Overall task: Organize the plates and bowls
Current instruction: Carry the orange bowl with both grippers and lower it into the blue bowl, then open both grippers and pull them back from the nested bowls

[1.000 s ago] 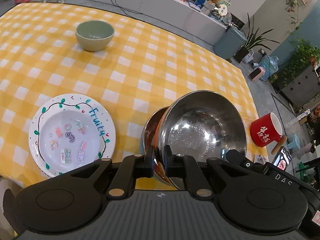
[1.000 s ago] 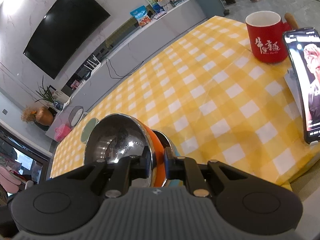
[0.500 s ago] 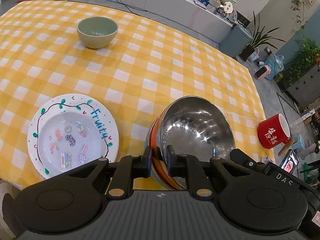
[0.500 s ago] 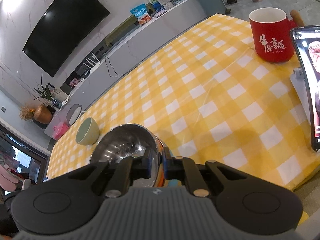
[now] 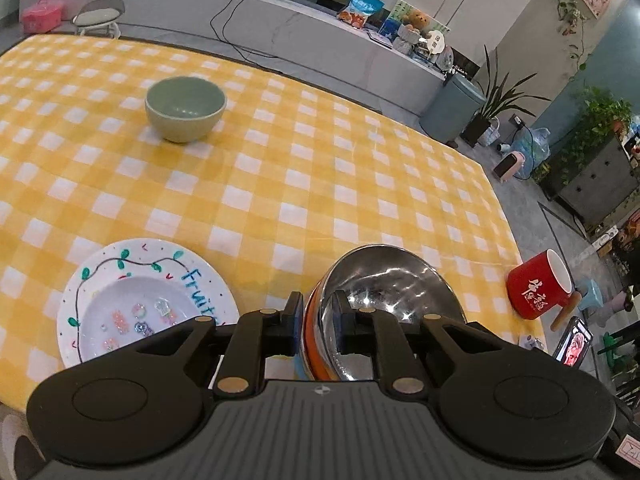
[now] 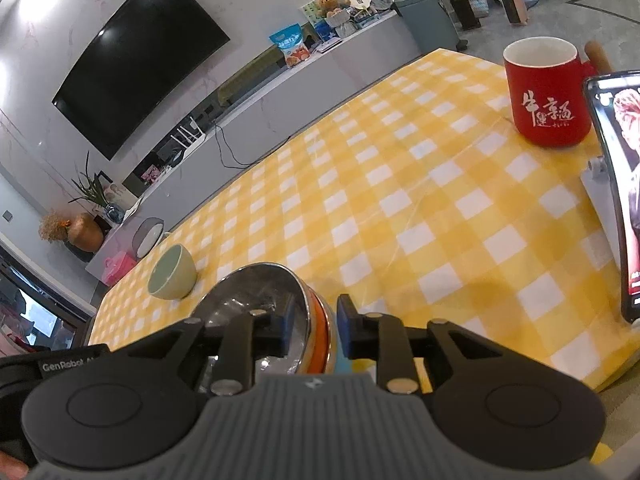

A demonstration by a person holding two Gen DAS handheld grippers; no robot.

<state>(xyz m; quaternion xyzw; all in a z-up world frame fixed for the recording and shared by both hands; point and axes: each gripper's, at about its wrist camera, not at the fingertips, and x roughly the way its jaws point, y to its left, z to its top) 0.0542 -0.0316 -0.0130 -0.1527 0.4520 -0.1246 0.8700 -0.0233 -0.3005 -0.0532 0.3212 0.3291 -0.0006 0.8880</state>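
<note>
Steel bowl (image 5: 394, 292) rim was straddled by both the left gripper (image 5: 317, 318) and the right gripper (image 6: 313, 322); jaws, just opened, were spread clear of it.

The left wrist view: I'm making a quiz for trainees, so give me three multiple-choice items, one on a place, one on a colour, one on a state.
1. Where is the white plate relative to the steel bowl?
A. left of it
B. right of it
C. inside it

2. What colour is the mug?
A. blue
B. red
C. white

3. How does the green bowl stand?
A. upside down
B. upright and holding nothing
C. stacked on the plate

Answers:
1. A: the plate lies to the left of the steel bowl on the cloth.
2. B: the mug at the table's right edge is red with white lettering.
3. B: its opening faces up, nothing is inside, and it stands alone farther back on the table.
</note>
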